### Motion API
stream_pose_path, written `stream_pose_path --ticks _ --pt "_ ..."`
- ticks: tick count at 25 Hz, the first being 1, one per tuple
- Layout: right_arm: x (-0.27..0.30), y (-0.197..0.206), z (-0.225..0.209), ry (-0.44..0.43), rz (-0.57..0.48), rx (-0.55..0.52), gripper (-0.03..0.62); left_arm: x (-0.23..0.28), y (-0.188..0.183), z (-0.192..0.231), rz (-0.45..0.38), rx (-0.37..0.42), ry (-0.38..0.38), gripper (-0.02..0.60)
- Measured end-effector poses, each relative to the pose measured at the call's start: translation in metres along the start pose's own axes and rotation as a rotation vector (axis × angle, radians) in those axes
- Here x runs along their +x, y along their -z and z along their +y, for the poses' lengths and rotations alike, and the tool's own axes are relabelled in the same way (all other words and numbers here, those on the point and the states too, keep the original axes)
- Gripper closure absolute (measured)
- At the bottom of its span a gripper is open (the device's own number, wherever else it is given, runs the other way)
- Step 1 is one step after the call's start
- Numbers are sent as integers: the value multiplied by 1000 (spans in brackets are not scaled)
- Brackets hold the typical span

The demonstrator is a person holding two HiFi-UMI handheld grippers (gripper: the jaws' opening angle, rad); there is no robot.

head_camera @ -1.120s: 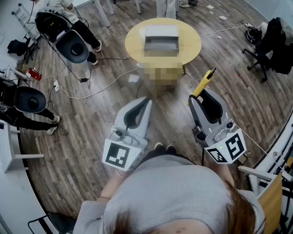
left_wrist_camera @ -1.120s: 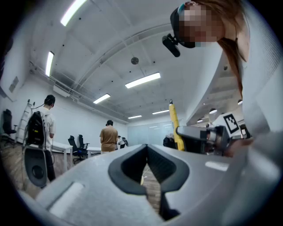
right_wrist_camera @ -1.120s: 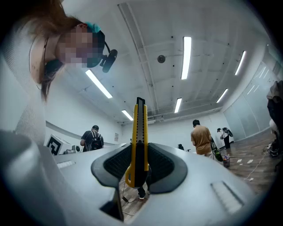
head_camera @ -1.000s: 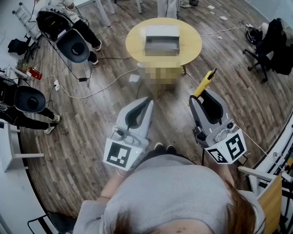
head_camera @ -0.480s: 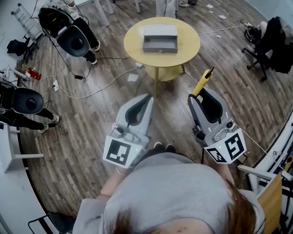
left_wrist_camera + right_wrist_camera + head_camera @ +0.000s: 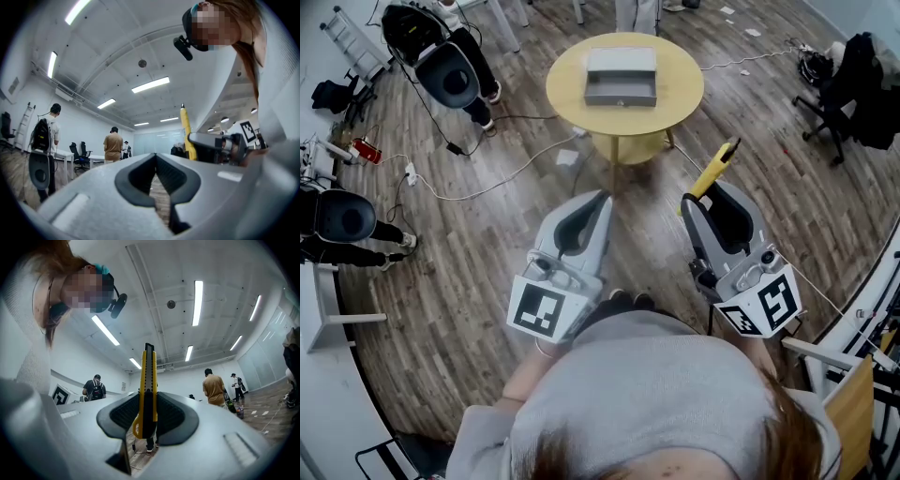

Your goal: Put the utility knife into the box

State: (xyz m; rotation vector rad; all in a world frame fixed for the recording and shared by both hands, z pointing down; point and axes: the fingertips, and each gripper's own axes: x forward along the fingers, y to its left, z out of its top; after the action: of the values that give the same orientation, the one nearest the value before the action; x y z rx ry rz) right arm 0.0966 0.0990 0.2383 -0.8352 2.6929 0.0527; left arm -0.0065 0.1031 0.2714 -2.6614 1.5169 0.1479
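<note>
A grey open-topped box [image 6: 621,77] sits on a round yellow table [image 6: 684,89] some way ahead of me on the wooden floor. The yellow utility knife [image 6: 715,170] [image 6: 146,380] stands clamped between the pads of my right gripper [image 6: 710,194] [image 6: 147,394], its long end sticking out past the tips. Level with it on the left, my left gripper [image 6: 598,200] [image 6: 156,157] has its jaws together with nothing between them. From the left gripper view the knife [image 6: 185,125] shows to the right. Both grippers are held in front of my body, well short of the table.
Cables [image 6: 487,192] trail over the floor left of the table. Black seats with gear [image 6: 448,75] [image 6: 342,216] stand at the left, and an office chair [image 6: 853,84] at the right. People [image 6: 113,146] [image 6: 214,388] stand further off in the room.
The head view has shifted a little, so the table sits slightly further left and up. Both grippers keep their pose, and the knife stays clamped in the right one.
</note>
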Motion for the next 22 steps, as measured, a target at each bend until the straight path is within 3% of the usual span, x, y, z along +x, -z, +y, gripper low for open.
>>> stream_pose_path --ticks 11,22 --pt "-17 4 -12 -48 14 24 474 9 16 -19 23 -9 -24 584" --pt "17 32 -46 -39 74 7 474 47 22 18 5 1 -28 584"
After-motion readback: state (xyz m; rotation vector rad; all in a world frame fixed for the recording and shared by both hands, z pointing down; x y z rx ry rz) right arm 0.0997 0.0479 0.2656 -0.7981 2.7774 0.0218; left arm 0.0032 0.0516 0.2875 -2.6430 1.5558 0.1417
